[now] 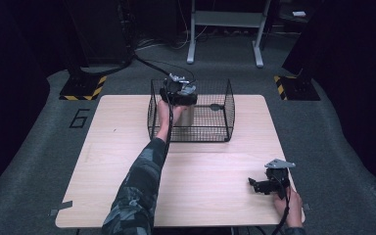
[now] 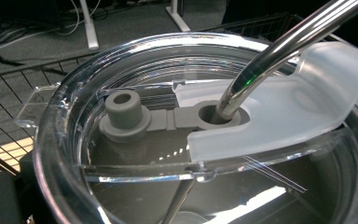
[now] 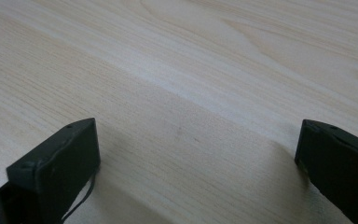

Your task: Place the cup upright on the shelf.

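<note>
Right gripper [image 1: 259, 185] idles on bench [image 1: 215, 166], jaws apart; left gripper [image 1: 176, 90] at tumbler [image 1: 185, 113] in basket [image 1: 225, 110], jaw state unclear, likely lift-out step, needs straight vertical pull.

My view sits just over the tumbler's clear lid [image 2: 65, 116]; a metal straw [image 2: 279, 51] enters its grey silicone seal [image 2: 168, 119], with the wire basket [image 2: 9, 88] behind.

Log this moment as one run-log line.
left hand-held gripper: at tumbler in wire basket, jaw state unclear | straw: through lid | right hand-held gripper: open, empty, low over table
</note>
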A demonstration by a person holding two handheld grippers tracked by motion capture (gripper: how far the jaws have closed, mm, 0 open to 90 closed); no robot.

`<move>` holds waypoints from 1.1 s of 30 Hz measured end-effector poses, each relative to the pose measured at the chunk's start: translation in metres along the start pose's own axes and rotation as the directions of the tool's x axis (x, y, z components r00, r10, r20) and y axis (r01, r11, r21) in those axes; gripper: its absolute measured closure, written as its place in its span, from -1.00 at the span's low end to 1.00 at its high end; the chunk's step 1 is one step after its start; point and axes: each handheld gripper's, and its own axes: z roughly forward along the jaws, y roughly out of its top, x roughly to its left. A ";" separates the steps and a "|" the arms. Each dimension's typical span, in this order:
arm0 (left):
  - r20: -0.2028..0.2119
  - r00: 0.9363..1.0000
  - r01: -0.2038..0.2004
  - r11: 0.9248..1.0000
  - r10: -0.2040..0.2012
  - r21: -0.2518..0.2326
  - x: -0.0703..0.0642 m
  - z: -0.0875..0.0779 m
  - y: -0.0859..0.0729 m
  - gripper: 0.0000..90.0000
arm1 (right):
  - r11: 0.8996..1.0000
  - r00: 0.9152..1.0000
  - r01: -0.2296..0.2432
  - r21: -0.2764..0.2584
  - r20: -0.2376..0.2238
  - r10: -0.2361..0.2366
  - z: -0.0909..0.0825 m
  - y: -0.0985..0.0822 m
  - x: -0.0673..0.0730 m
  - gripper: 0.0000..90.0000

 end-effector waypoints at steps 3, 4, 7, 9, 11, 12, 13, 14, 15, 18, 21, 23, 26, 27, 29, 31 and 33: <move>-0.004 1.000 0.014 1.000 -0.014 0.018 0.000 0.007 -0.004 -0.91 | 1.000 1.000 0.000 0.000 -0.001 0.000 0.000 0.000 0.000 -1.00; -0.005 1.000 0.017 1.000 -0.017 0.019 0.000 0.009 -0.004 -0.91 | 1.000 1.000 -0.002 0.000 0.000 0.002 0.000 0.000 0.000 -1.00; -0.010 1.000 0.016 1.000 -0.015 0.024 0.001 0.011 -0.005 -0.91 | 1.000 1.000 -0.006 0.000 0.002 0.006 0.000 0.000 0.000 -1.00; -0.016 1.000 0.016 1.000 -0.016 0.027 0.001 0.012 -0.005 -0.91 | 1.000 1.000 -0.001 0.002 -0.004 0.001 0.000 0.000 0.000 -1.00; -0.019 1.000 0.017 0.999 -0.017 0.029 0.001 0.014 -0.006 -0.91 | 1.000 1.000 0.001 0.002 -0.003 -0.001 0.000 0.000 0.000 -1.00; -0.025 1.000 0.013 0.999 -0.012 0.037 0.002 0.016 -0.006 -0.91 | 1.000 1.000 -0.003 0.002 -0.001 0.003 0.000 0.000 0.000 -1.00; -0.025 1.000 0.013 0.999 -0.012 0.037 0.002 0.016 -0.006 -0.91 | 1.000 1.000 -0.003 0.002 -0.001 0.003 0.000 0.000 0.000 -1.00; -0.025 1.000 0.018 0.999 -0.017 0.035 0.002 0.018 -0.007 -0.91 | 1.000 1.000 -0.003 0.002 -0.002 0.003 0.000 0.000 0.000 -1.00; -0.022 1.000 0.014 0.999 -0.013 0.043 0.002 0.019 -0.007 -0.91 | 1.000 1.000 -0.004 0.001 -0.001 0.004 0.000 0.000 0.000 -1.00; -0.025 1.000 0.014 0.999 -0.012 0.048 0.001 0.022 -0.009 -0.91 | 1.000 1.000 -0.003 0.002 -0.001 0.003 0.000 0.000 0.000 -1.00; -0.025 1.000 0.008 0.998 -0.006 0.060 0.001 0.025 -0.011 -0.91 | 1.000 1.000 -0.002 0.002 -0.001 0.002 0.000 0.000 0.000 -1.00; -0.024 1.000 0.002 0.998 0.000 0.069 0.000 0.028 -0.012 -0.91 | 1.000 1.000 -0.005 0.001 0.001 0.005 0.000 0.000 0.000 -1.00; -0.030 1.000 0.006 0.998 -0.004 0.064 -0.003 0.031 -0.014 -0.91 | 1.000 1.000 -0.003 0.001 0.000 0.003 0.000 0.000 0.000 -1.00; -0.030 1.000 0.006 0.998 -0.004 0.064 -0.003 0.031 -0.014 -0.91 | 1.000 1.000 -0.003 0.001 0.000 0.003 0.000 0.000 0.000 -1.00; -0.025 1.000 0.003 0.998 -0.001 0.069 -0.004 0.032 -0.013 -0.91 | 1.000 1.000 -0.002 0.001 -0.001 0.002 0.000 0.000 0.000 -1.00; -0.023 1.000 0.002 0.997 0.000 0.080 -0.004 0.031 -0.014 -0.91 | 1.000 1.000 -0.001 0.001 -0.001 0.001 0.000 0.000 0.000 -1.00; -0.024 1.000 -0.002 0.996 0.004 0.085 -0.003 0.030 -0.015 -0.91 | 1.000 1.000 -0.001 0.001 -0.001 0.001 0.000 0.000 0.000 -1.00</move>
